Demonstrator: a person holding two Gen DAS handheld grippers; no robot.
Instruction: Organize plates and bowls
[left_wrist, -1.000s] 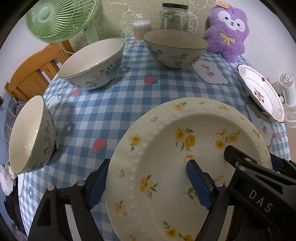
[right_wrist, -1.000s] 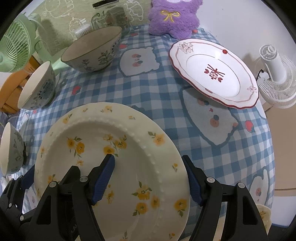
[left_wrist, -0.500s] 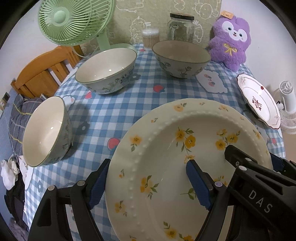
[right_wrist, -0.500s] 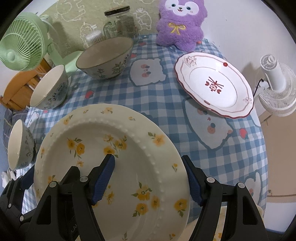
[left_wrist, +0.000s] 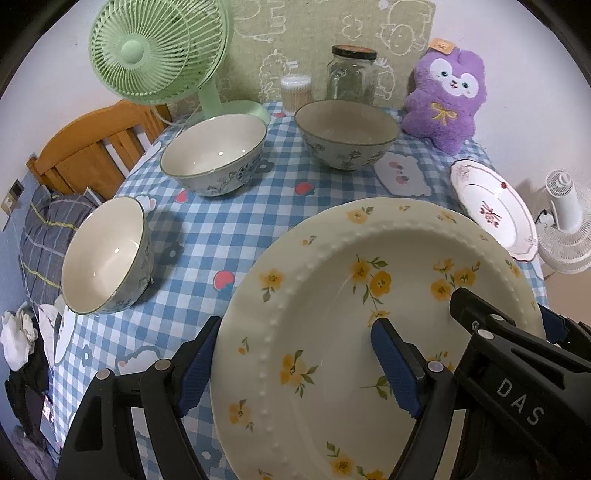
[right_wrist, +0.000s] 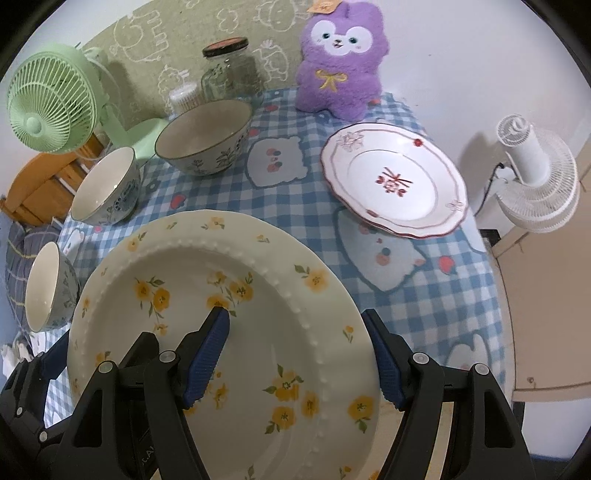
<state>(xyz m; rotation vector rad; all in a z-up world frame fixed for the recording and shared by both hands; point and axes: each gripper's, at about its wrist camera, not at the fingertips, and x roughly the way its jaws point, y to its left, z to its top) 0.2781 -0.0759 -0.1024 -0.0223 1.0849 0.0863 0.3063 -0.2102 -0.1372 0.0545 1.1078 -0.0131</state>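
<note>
Checked table (left_wrist: 229, 229) below; we hold the yellow-flowered plate (left_wrist: 332, 314) above it by opposite rims, left gripper (left_wrist: 295, 365) and right gripper (right_wrist: 299, 354) jaws each straddling an edge. Red-trimmed plate (right_wrist: 395, 184) lies far-right, nearer our right hand.

We lose the near edge of the yellow-flowered plate (left_wrist: 332, 314) under both views' lower borders. Its outer rim hides behind one finger of each pair of tongs, so contact there is unclear. The worktop (left_wrist: 221, 229) beneath it is covered.
</note>
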